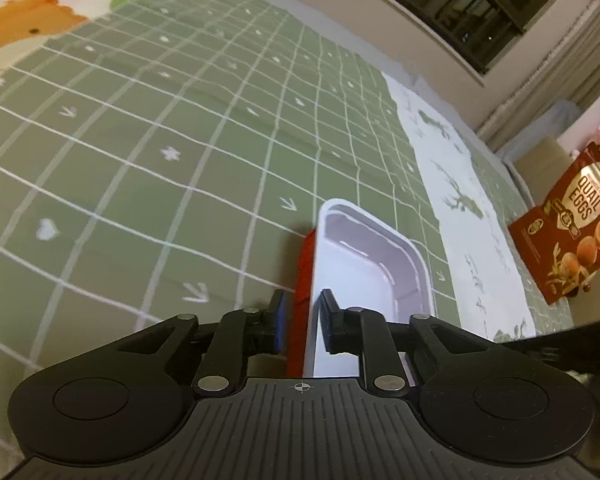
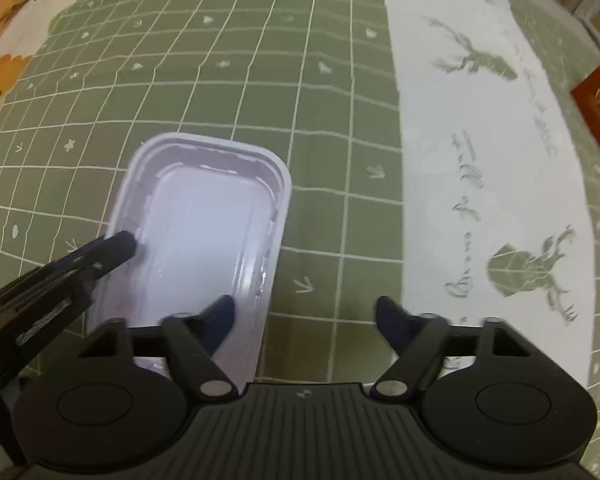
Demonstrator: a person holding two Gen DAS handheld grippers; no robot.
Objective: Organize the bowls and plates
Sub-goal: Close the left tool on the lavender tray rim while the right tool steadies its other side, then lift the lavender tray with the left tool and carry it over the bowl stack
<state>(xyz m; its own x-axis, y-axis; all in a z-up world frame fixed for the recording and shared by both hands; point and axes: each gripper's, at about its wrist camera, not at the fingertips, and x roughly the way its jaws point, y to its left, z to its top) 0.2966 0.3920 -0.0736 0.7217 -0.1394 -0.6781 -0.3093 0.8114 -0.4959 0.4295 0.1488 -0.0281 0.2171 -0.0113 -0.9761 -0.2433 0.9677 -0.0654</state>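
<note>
A white rectangular tray-like bowl with a red outer side (image 1: pixel 364 276) is held tilted over the green checked cloth. My left gripper (image 1: pixel 302 322) is shut on its near wall, one finger outside on the red side, one inside. In the right wrist view the same bowl (image 2: pixel 204 232) shows from above, with the left gripper's finger (image 2: pixel 116 250) on its left rim. My right gripper (image 2: pixel 304 320) is open and empty just right of the bowl's near end; its left finger (image 2: pixel 220 316) overlaps the rim.
The green grid cloth (image 1: pixel 160 140) has a white strip with deer prints (image 2: pixel 480 160) along its right side. A red quail-egg bag (image 1: pixel 568 224) stands at the far right edge. A window and curtain lie beyond.
</note>
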